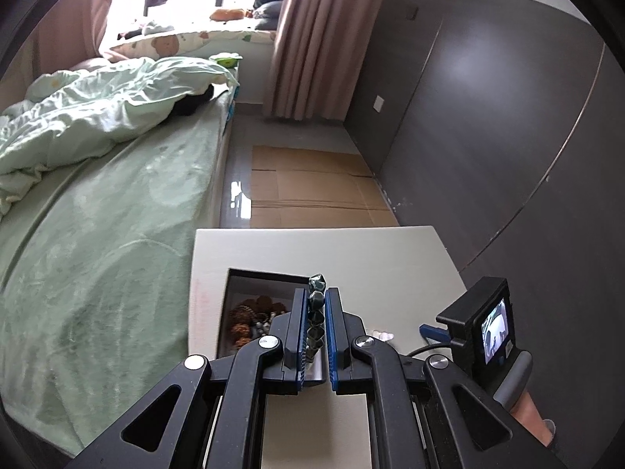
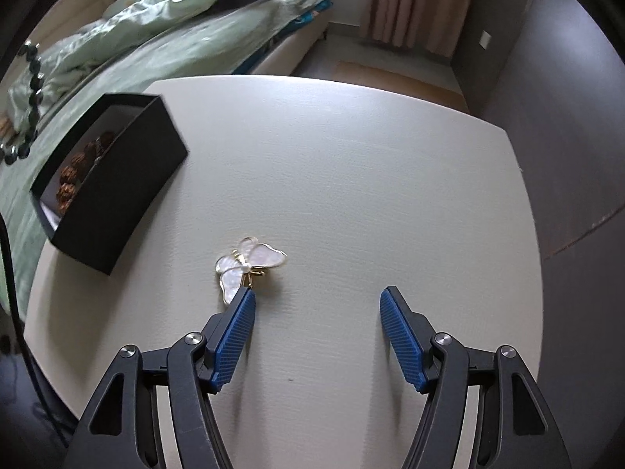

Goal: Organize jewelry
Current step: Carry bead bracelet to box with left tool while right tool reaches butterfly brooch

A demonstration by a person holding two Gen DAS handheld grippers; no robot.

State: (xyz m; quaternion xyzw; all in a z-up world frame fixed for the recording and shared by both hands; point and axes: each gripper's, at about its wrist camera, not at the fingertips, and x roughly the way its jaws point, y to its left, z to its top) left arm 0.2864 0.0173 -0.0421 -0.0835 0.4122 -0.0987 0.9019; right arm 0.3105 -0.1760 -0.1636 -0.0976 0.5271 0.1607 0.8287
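Observation:
My left gripper (image 1: 317, 293) is shut on a dark green bead bracelet (image 1: 316, 285), its beads squeezed between the blue pads, and hangs over the near side of the black jewelry box (image 1: 234, 273). Brown bead jewelry (image 1: 250, 312) lies inside that box. In the right wrist view the same bracelet (image 2: 33, 90) dangles at the far left, up beyond the box (image 2: 129, 179). My right gripper (image 2: 316, 301) stands open above the white table (image 2: 351, 156). A white and gold butterfly brooch (image 2: 248, 265) lies just ahead of its left fingertip, outside the gap.
A bed with green sheets (image 1: 97, 215) runs along the table's left side. Flattened cardboard (image 1: 312, 187) lies on the floor beyond the table, beside a dark wardrobe wall (image 1: 488, 117). The right gripper's camera unit (image 1: 484, 328) shows at the lower right of the left wrist view.

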